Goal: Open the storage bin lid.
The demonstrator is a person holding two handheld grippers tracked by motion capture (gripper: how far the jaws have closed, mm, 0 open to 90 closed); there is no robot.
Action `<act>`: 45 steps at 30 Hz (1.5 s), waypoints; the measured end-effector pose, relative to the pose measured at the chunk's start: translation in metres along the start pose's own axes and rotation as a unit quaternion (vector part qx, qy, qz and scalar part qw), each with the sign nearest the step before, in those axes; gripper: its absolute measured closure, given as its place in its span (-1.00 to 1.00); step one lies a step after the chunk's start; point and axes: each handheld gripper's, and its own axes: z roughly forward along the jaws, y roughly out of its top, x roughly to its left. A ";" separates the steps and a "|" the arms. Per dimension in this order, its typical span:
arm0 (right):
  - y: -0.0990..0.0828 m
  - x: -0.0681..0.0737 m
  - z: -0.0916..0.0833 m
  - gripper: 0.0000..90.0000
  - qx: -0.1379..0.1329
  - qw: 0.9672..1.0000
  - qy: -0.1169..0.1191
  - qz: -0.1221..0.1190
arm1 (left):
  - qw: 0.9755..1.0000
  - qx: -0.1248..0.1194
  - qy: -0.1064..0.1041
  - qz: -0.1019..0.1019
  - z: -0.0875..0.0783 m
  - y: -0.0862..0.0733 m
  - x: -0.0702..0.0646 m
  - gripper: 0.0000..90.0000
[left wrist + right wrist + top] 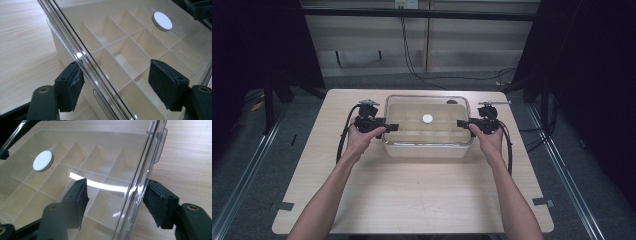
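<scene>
One surface (412, 200) carries one clear box (428, 145) with one clear lid (412, 107), and one white round disc (427, 118) sits on that lid. Two hand-held grippers are there, the left hand-held gripper (393, 127) at the box's left edge and the right hand-held gripper (460, 123) at its right edge. White dividers inside the box form a grid of compartments, too many hidden to count
</scene>
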 end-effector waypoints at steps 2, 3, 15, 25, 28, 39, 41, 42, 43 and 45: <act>-0.001 0.000 -0.001 -0.16 0.000 1.000 0.005 -0.001 | 1.000 -0.001 -0.003 0.002 -0.002 -0.002 0.002 -0.34; -0.001 -0.001 -0.001 -0.16 0.001 1.000 0.009 -0.001 | 1.000 -0.005 -0.004 -0.002 -0.002 -0.003 0.002 -0.32; -0.003 -0.010 -0.020 0.20 -0.036 0.998 0.052 0.014 | 0.999 -0.038 0.002 0.004 -0.015 -0.002 -0.005 -0.02; 0.000 -0.008 -0.035 0.41 -0.054 0.996 0.061 0.026 | 0.999 -0.048 0.009 0.014 -0.029 0.002 -0.013 0.18; 0.000 -0.007 -0.040 0.45 -0.061 0.996 0.065 0.027 | 0.998 -0.055 0.014 0.011 -0.032 0.002 -0.016 0.21; -0.001 -0.006 -0.046 0.50 -0.071 0.995 0.068 0.023 | 0.998 -0.063 -0.001 0.011 -0.039 0.002 -0.014 0.34; -0.001 -0.005 -0.047 0.50 -0.071 0.995 0.068 0.021 | 0.998 -0.064 0.000 0.012 -0.040 0.002 -0.015 0.35; -0.001 -0.004 -0.048 0.50 -0.072 0.995 0.065 0.018 | 0.998 -0.064 0.002 0.015 -0.041 0.003 -0.016 0.35; -0.001 -0.003 -0.049 0.50 -0.073 0.995 0.063 0.017 | 0.998 -0.066 0.004 0.015 -0.041 0.003 -0.017 0.35; -0.001 -0.001 -0.051 0.51 -0.075 0.995 0.061 0.015 | 0.997 -0.070 0.004 0.017 -0.043 0.002 -0.018 0.37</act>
